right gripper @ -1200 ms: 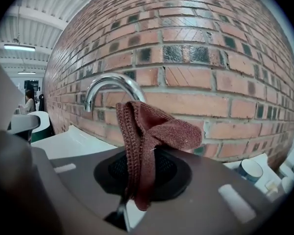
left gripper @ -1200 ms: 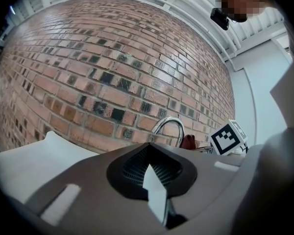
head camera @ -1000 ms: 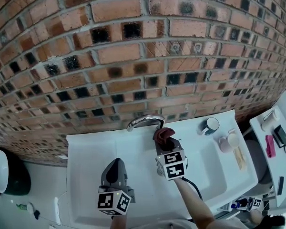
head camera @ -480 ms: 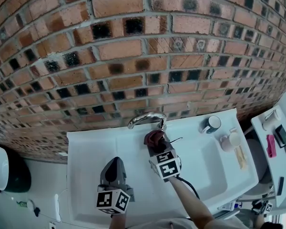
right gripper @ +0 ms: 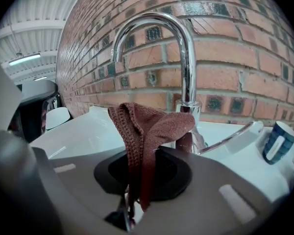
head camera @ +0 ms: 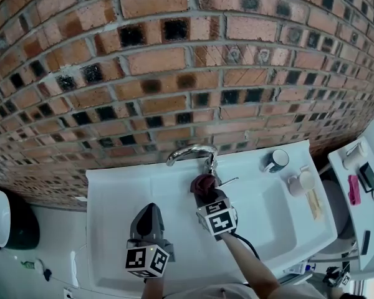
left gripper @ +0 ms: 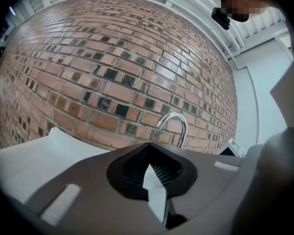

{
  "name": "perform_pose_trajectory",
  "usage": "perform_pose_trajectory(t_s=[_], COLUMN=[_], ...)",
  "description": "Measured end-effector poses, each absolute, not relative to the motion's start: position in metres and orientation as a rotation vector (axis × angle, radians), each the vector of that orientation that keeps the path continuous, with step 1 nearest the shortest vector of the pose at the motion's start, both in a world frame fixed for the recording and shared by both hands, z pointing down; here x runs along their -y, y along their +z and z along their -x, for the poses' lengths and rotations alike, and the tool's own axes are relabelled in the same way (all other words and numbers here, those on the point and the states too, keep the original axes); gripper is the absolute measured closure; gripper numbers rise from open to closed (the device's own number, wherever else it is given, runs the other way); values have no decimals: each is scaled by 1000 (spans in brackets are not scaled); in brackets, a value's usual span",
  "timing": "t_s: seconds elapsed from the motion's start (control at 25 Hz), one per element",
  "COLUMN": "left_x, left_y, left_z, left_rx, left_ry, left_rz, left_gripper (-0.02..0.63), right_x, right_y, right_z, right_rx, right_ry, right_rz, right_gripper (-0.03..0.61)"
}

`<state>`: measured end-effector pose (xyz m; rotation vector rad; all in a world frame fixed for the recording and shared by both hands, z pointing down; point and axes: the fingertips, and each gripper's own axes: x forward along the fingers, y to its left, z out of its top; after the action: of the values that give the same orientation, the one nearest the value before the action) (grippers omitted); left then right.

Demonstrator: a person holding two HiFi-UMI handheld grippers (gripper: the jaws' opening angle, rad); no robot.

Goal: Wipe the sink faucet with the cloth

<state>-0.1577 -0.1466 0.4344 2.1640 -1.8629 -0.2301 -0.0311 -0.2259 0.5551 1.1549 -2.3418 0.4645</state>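
A chrome gooseneck faucet (head camera: 193,152) (right gripper: 179,58) (left gripper: 174,126) rises from the back rim of a white sink (head camera: 118,192) against a brick wall. My right gripper (head camera: 207,195) (right gripper: 137,199) is shut on a reddish-brown cloth (head camera: 203,183) (right gripper: 147,131), bunched just in front of the faucet's base and its side lever (right gripper: 230,136); I cannot tell whether it touches. My left gripper (head camera: 148,220) (left gripper: 154,180) hovers over the basin's left part, shut and holding nothing, its tips aimed at the wall.
A dark blue mug (head camera: 275,161) (right gripper: 279,141) stands on the sink's back right corner. Small pale items (head camera: 302,185) lie along the right rim. A side shelf (head camera: 361,173) with clutter sits further right. A dark bin (head camera: 9,226) stands at the left.
My right gripper with the cloth has shifted left and slightly toward the faucet's base over the last second. The left gripper has barely moved.
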Motion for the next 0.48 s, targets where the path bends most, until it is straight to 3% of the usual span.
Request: perform_pose_trajectory(t_s=[0.48], left_x=[146], left_y=[422], left_z=[159], left_rx=[1872], left_ry=[-250], left_rz=[-2179], left_gripper=[609], right_x=[224], right_y=[503], right_z=[22], right_rx=[2469], right_ry=[440], right_rz=[-1230], right_gripper=[529])
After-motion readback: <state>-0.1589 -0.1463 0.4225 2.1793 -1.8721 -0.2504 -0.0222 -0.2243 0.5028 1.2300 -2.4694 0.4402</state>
